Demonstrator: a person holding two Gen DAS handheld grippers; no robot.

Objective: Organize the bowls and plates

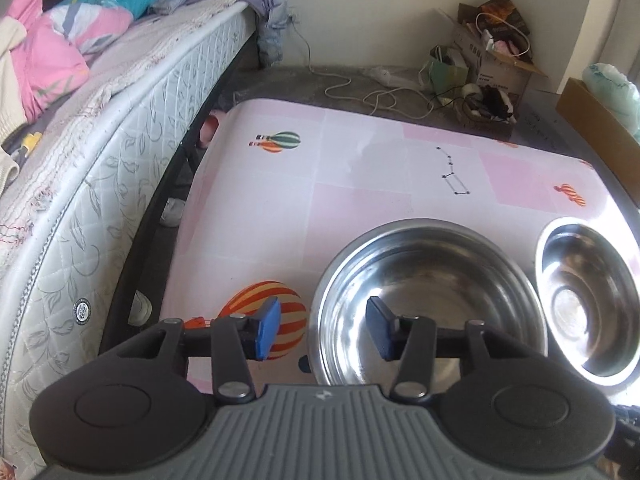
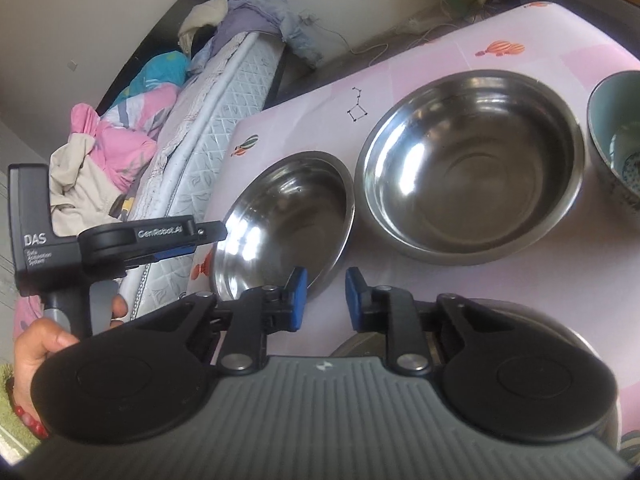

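Note:
Two steel bowls sit on a pink table. In the left wrist view, the near bowl is under my open left gripper, whose jaws straddle its left rim; one blue pad is inside it. The other steel bowl lies to its right. In the right wrist view, the smaller bowl and the larger bowl sit side by side, with a teal ceramic bowl at the right edge. My right gripper is open and empty above the table, near the smaller bowl's rim. The left gripper shows at that bowl's left.
A bed with a mattress and piled bedding runs along the table's left side. Cardboard boxes and cables lie on the floor beyond the table. A steel rim shows under my right gripper.

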